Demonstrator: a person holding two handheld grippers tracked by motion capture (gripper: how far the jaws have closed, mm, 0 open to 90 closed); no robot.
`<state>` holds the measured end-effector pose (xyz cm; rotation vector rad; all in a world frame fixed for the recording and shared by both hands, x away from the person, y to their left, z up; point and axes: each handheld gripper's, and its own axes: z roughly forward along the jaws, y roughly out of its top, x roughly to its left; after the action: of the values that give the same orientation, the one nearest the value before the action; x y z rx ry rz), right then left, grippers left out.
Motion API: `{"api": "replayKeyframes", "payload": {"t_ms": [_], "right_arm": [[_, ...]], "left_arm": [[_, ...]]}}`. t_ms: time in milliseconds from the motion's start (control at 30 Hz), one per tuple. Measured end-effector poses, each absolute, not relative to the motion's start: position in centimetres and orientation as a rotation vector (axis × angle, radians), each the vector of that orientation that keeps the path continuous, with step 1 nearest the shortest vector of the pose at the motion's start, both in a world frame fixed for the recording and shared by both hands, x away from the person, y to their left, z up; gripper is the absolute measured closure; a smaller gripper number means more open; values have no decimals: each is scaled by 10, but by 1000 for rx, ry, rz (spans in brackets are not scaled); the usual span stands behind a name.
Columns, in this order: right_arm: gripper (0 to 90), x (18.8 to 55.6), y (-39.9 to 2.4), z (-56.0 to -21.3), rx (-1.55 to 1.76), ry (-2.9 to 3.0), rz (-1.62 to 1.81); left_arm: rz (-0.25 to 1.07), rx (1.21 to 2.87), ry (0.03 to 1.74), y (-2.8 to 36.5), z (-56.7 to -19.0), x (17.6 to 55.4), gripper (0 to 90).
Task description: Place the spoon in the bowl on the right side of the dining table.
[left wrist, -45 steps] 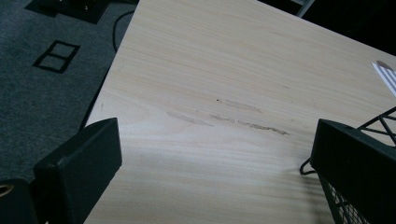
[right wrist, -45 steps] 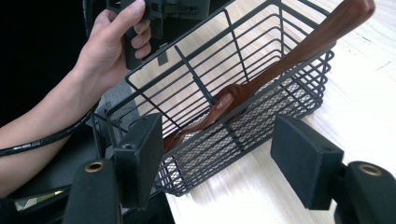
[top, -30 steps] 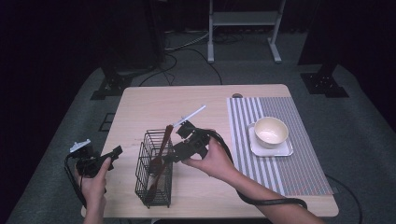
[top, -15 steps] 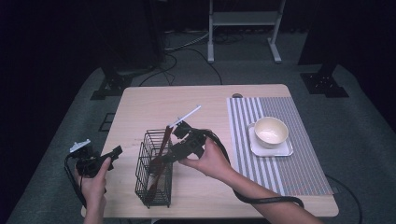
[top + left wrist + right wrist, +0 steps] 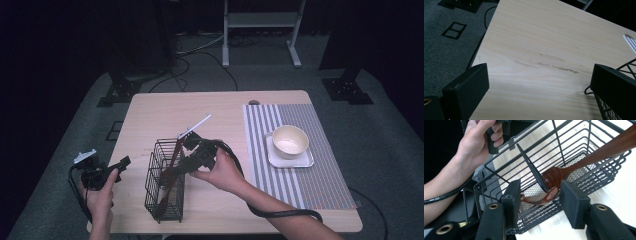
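Note:
A black wire basket (image 5: pixel 164 192) stands near the table's front left, and a dark wooden spoon (image 5: pixel 172 162) leans in it with its handle up and to the right. My right gripper (image 5: pixel 176 167) reaches over the basket's right rim. In the right gripper view the jaws (image 5: pixel 541 202) straddle the spoon's (image 5: pixel 554 178) lower end and a thin black blade (image 5: pixel 531 170) inside the basket (image 5: pixel 499 161). They have just been closing, and a gap still shows at each pad. My left gripper (image 5: pixel 120 165) waits at the table's left edge, wide open (image 5: pixel 536 90) over bare wood.
A striped placemat (image 5: pixel 300 170) covers the table's right side, with a cream bowl (image 5: pixel 290 140) on a white square saucer (image 5: pixel 305 161). A small dark knob (image 5: pixel 254 102) sits at the far edge. The basket's corner (image 5: pixel 626 66) lies beside the left gripper's right jaw.
My right gripper has edged left over the basket's rim, down along the spoon, and its jaws stand narrower. The left hand and gripper have stayed put.

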<state>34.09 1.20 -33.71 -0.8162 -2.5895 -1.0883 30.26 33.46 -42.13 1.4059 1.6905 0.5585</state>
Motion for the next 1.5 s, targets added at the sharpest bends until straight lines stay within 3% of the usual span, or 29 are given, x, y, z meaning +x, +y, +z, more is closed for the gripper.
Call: {"api": "replayKeyframes", "payload": {"t_ms": [567, 1500], "right_arm": [[727, 340, 10, -338, -821, -2607, -1090], [834, 337, 0, -326, -799, -2544, -1167]], "left_arm": [[559, 1405, 1688, 334, -421, 303, 12], [561, 1410, 1690, 334, -421, 303, 12]]}}
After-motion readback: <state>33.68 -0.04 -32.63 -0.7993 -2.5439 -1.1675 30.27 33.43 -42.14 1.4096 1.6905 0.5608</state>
